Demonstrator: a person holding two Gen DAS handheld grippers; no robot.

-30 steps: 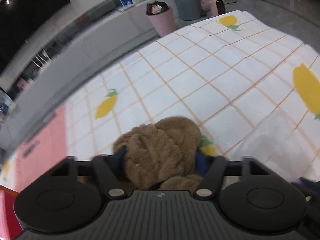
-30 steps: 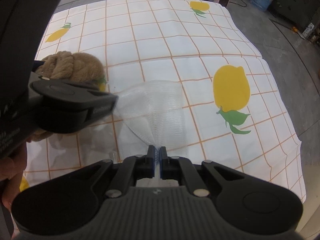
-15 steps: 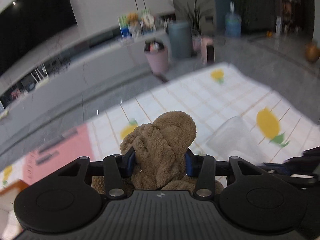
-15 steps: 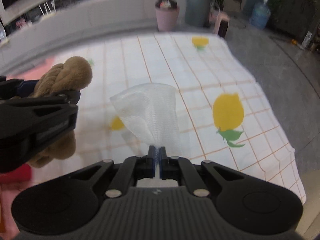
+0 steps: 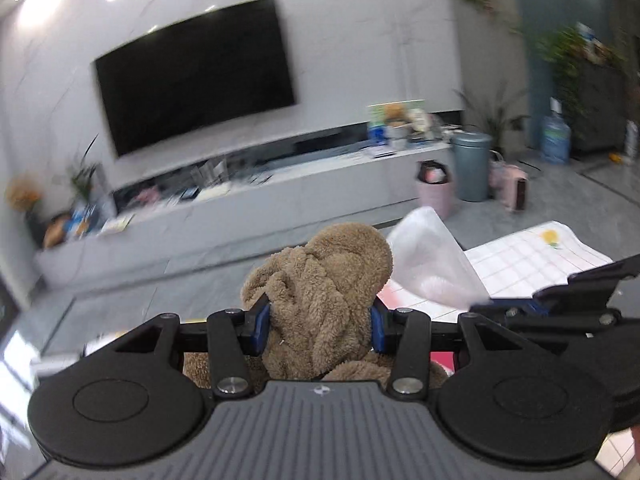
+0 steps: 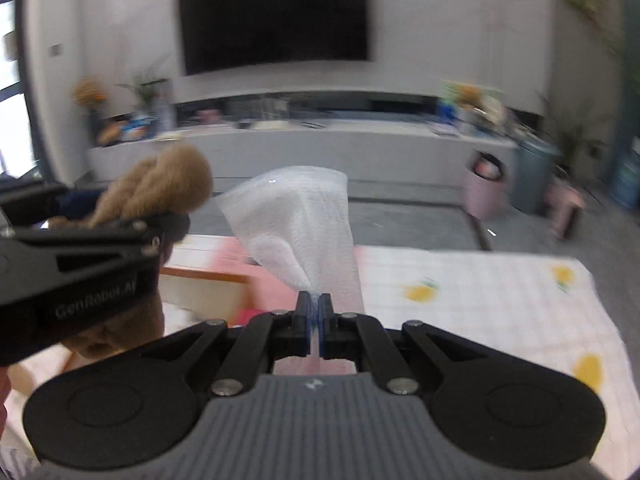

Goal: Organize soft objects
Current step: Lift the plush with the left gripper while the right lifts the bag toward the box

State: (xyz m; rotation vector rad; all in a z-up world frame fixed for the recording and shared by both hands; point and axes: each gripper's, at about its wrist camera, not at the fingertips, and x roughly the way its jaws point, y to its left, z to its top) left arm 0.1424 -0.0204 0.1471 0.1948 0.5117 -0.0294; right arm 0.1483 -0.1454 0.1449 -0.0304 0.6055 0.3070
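**Holding two soft things clear above the cloth**

Hanging in open air, both loads sit above the checked lemon-print cloth [image 6: 472,300], whose far edge meets grey floor. The left tongs [image 5: 318,326] clamp a brown, fuzzy, knotted plush [image 5: 320,292] between blue pads. The right tongs [image 6: 314,312] are pinched tight on a thin, white, crinkled mesh bag [image 6: 296,220] that fans upward. A pink bin [image 5: 434,196] holds dark rubbish.
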